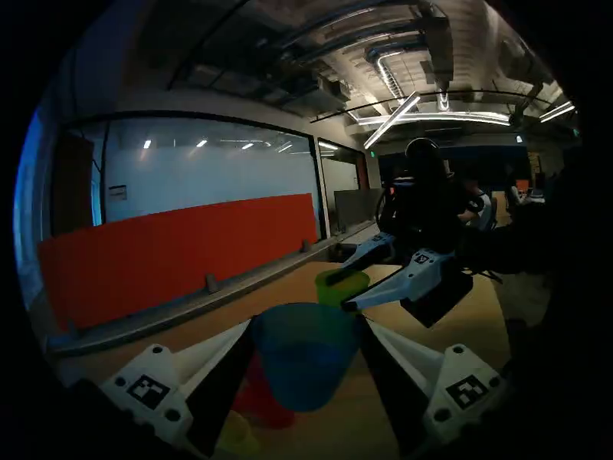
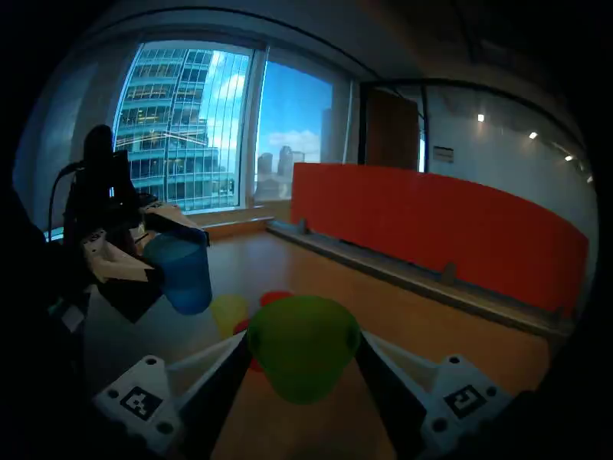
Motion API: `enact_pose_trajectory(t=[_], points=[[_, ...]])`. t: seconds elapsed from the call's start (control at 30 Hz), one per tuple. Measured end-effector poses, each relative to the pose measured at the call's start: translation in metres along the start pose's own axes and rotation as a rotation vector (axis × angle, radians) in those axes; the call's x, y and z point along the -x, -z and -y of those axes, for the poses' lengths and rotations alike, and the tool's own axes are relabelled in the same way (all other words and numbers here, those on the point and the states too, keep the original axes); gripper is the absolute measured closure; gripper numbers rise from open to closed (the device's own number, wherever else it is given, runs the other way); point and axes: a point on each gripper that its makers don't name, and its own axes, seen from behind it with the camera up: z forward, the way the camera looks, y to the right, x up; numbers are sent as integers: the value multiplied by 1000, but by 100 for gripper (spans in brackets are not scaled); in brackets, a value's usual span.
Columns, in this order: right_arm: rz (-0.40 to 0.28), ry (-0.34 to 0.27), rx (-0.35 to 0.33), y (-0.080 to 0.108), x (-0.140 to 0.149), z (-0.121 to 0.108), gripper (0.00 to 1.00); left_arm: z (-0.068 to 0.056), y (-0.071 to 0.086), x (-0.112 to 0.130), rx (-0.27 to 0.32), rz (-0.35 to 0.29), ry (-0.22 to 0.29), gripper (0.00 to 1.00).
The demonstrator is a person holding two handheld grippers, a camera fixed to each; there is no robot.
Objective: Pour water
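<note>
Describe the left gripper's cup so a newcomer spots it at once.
Find the table before the red partition. Above it, the left gripper holds the blue cup. Only it is blue: the right gripper holds a green cup; a red cup and yellow cup sit below.

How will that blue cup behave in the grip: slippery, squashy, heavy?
The blue cup looks like thin translucent plastic, so it is probably light and somewhat squashy if squeezed hard. Its smooth walls taper downward, so it might shift in the left hand-held gripper, whose fingers press its sides. Whether it holds water I cannot tell.
</note>
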Motion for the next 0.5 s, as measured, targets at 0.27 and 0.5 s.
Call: enact_pose_trajectory(t=[0.27,0.5], points=[[-17,6,-5,2,-3,2,8,2,-2,-6,-16,15,-91,10],[-49,10,-5,4,-11,3,8,7,-1,-15,-37,20,-149,10]])
